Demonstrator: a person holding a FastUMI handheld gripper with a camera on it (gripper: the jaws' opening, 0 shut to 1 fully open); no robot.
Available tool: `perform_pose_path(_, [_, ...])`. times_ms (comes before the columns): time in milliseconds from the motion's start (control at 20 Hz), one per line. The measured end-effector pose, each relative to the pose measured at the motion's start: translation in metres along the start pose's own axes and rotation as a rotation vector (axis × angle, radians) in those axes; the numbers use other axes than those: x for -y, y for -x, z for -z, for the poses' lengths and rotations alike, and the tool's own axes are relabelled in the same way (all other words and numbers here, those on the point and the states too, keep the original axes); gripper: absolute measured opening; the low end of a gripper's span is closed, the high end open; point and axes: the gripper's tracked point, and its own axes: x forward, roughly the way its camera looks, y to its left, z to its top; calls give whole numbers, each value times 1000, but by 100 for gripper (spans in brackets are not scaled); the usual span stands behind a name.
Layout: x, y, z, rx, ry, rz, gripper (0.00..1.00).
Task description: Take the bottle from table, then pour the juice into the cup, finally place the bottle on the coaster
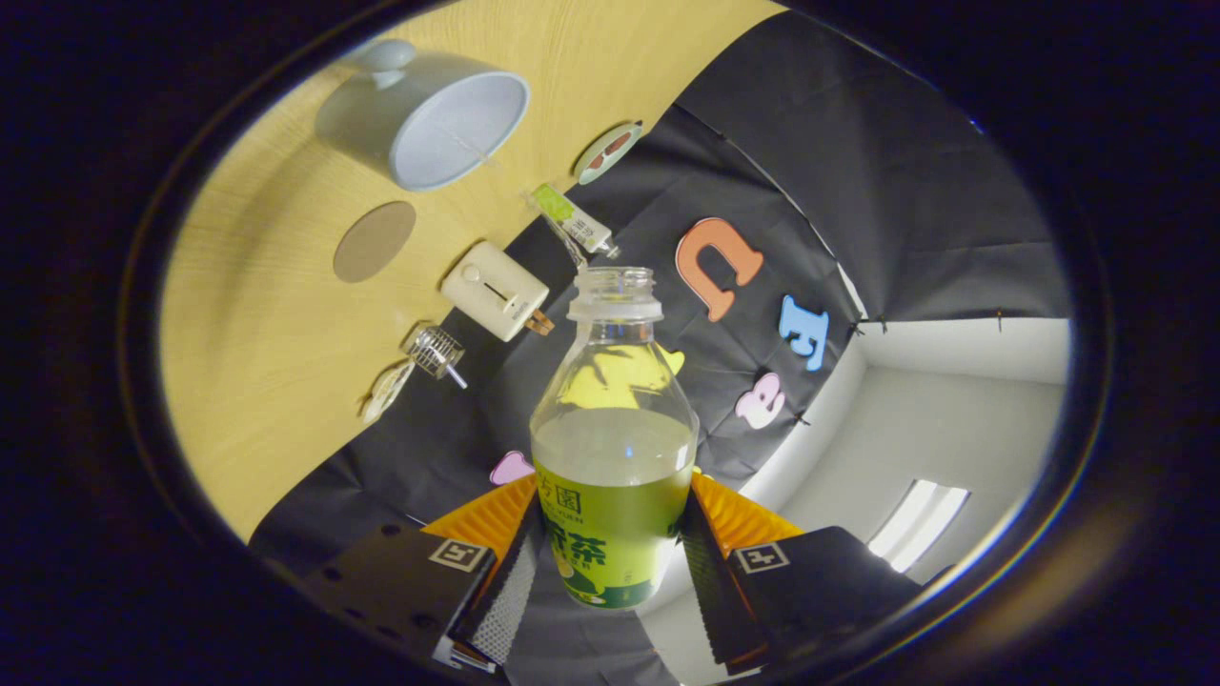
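My gripper (610, 548) is shut on the bottle (615, 448), both fingers pressing on its green-labelled lower body. The bottle is clear plastic, uncapped, and about half full of pale greenish juice. The view is rolled hard to one side, so the bottle is tilted relative to the wooden table (257, 314). The pale grey cup (434, 119), with a handle and an open mouth facing me, stands on the table well beyond the bottle's neck and off to its side. A round brown coaster (374, 241) lies flat on the table between the cup and my fingers.
A cream box-shaped device (494, 290) sits near the table's back edge. Beside it are a small clear ribbed glass object (434, 351), a small green-labelled bottle (572, 219) and a round disc (607, 151). The booth's black cloth wall rises behind the table.
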Motion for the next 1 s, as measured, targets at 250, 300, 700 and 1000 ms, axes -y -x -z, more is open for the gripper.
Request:
perform_pose_path(250, [11,2,-5,23,25,39,80])
perform_pose_path(300, [14,3,-8,35,30,50,80])
perform_pose_path(700, [16,5,-13,43,10,38,80])
perform_pose_path(1000, [1,5,-4,-6,-242,-80,80])
